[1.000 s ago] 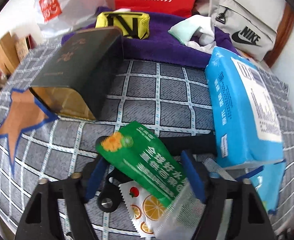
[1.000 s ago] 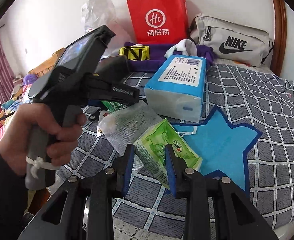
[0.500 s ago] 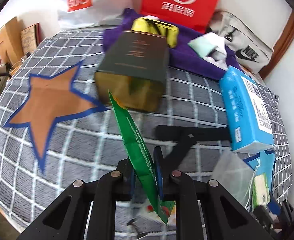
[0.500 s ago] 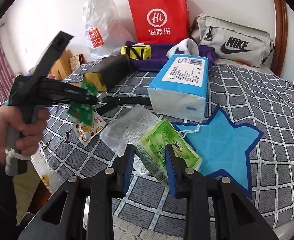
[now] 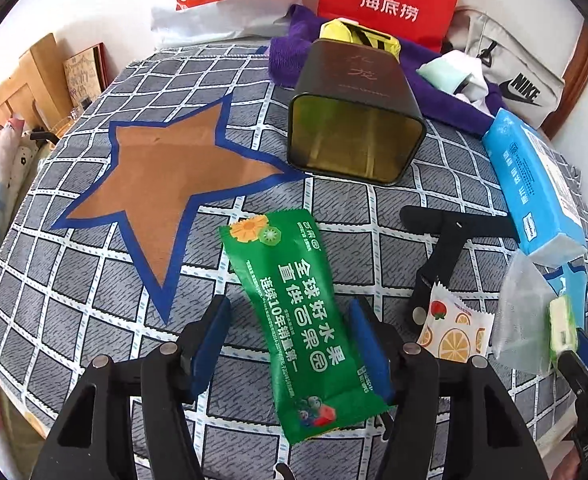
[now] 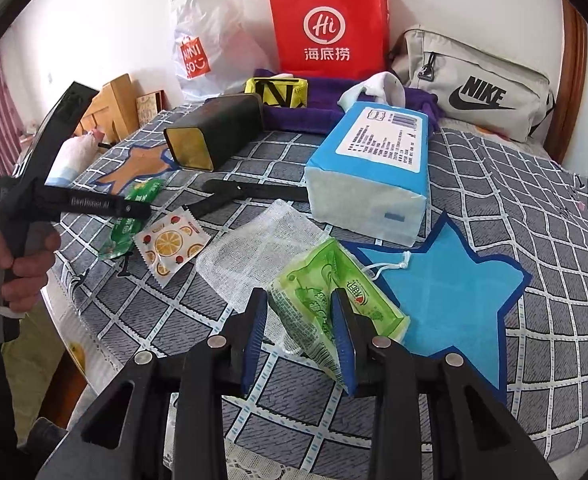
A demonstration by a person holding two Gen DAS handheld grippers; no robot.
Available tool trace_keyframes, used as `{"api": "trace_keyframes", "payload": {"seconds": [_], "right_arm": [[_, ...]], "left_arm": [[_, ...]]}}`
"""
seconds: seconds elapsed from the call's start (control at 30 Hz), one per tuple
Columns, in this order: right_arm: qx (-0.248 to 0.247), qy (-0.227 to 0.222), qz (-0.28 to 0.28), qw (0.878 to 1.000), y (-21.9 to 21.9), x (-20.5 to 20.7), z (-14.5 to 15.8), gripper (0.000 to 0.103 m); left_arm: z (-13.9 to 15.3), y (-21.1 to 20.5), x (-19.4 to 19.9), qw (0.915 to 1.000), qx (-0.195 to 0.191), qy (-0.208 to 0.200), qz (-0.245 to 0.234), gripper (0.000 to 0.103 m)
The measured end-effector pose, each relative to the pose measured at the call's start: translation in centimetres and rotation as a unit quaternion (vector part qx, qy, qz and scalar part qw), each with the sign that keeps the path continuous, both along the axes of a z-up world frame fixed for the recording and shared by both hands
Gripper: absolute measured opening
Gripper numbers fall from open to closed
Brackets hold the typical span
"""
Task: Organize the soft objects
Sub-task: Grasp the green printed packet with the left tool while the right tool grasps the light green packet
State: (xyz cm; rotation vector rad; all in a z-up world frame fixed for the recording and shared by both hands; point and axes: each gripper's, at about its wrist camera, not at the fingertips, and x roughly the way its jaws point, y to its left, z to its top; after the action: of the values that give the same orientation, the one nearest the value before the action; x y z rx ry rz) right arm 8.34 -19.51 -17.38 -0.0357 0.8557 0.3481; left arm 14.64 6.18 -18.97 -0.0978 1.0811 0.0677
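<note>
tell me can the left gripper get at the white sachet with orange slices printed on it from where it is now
Probably yes. The white orange-slice sachet lies flat and uncovered just right of the left gripper, whose opening fingers flank the dark green fruit packet; the black clamp tool beside it hardly blocks.

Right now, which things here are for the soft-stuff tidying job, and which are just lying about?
For the job: dark green fruit snack packet, light green crinkly packet, white mesh pouch, small orange-print sachet.
Just lying about: red paper bag, grey Nike bag, dark metal tin, black plastic clamp.

Green packet (image 5: pixel 297 320), brown star (image 5: pixel 166 172), grey-checked sheet (image 5: pixel 94 320)
</note>
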Motion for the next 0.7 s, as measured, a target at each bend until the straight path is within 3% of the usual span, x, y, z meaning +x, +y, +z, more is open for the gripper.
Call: {"api": "trace_keyframes", "payload": {"seconds": [0.1,0.2,0.3,0.47,0.7], "right_arm": [[-0.009,0.01,-0.001,1.0,0.2,0.6,-0.6,0.035],[-0.011,0.007,-0.005,1.0,0.3,0.9,-0.8,0.041],[-0.014,0.004,-0.011,1.0,0.5,1.1,-1.0,0.042],[-0.021,0.002,-0.003,1.0,0.7,1.0,-0.8,0.026],[-0.022,-0.006,-0.013,1.0,0.5,0.6,1.3,0.022]], "left_arm": [[0.0,-0.3,0.1,1.0,0.007,-0.003,0.005,0.057],[0.0,-1.0,0.1,0.9997,0.02,-0.017,-0.002,0.04],[0.1,-1.3,0.2,0.9994,0.018,-0.027,-0.016,0.03],[0.5,-0.2,0.4,0.9996,-0.014,-0.023,-0.013,0.023],[1.5,1.0,0.1,0.9983,-0.052,-0.024,-0.009,0.021]]}}
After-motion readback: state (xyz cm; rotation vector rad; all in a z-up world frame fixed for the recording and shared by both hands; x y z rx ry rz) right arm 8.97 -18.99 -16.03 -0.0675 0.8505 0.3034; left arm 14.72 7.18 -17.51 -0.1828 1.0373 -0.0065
